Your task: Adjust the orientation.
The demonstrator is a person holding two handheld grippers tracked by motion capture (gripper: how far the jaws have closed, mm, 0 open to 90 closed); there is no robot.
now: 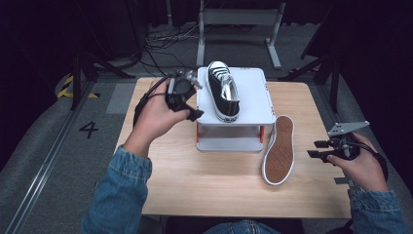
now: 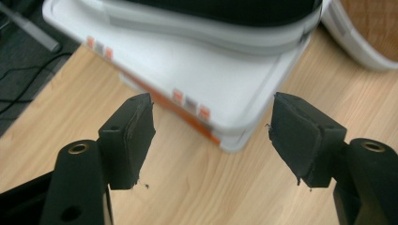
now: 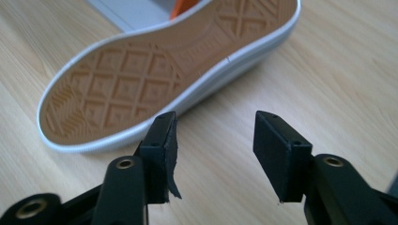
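Note:
A black sneaker (image 1: pixel 223 89) with white laces stands upright on a white two-tier stand (image 1: pixel 253 105). Its mate (image 1: pixel 279 150) lies sole-up on the table, leaning against the stand's right side. My left gripper (image 1: pixel 191 111) hovers just left of the stand, open with nothing between its fingers; in the left gripper view the stand's corner (image 2: pixel 225 117) and the sneaker's white sole edge (image 2: pixel 206 33) lie ahead. My right gripper (image 1: pixel 315 149) sits open a short way right of the overturned shoe, whose tan sole (image 3: pixel 141 75) lies ahead to the left, with bare wood between the fingers.
The wooden table (image 1: pixel 204 185) has free room in front of the stand. A lower shelf (image 1: pixel 229 144) of the stand is open at the front. Metal frame legs (image 1: pixel 238 29) and cables (image 1: pixel 165 44) lie on the floor beyond the table.

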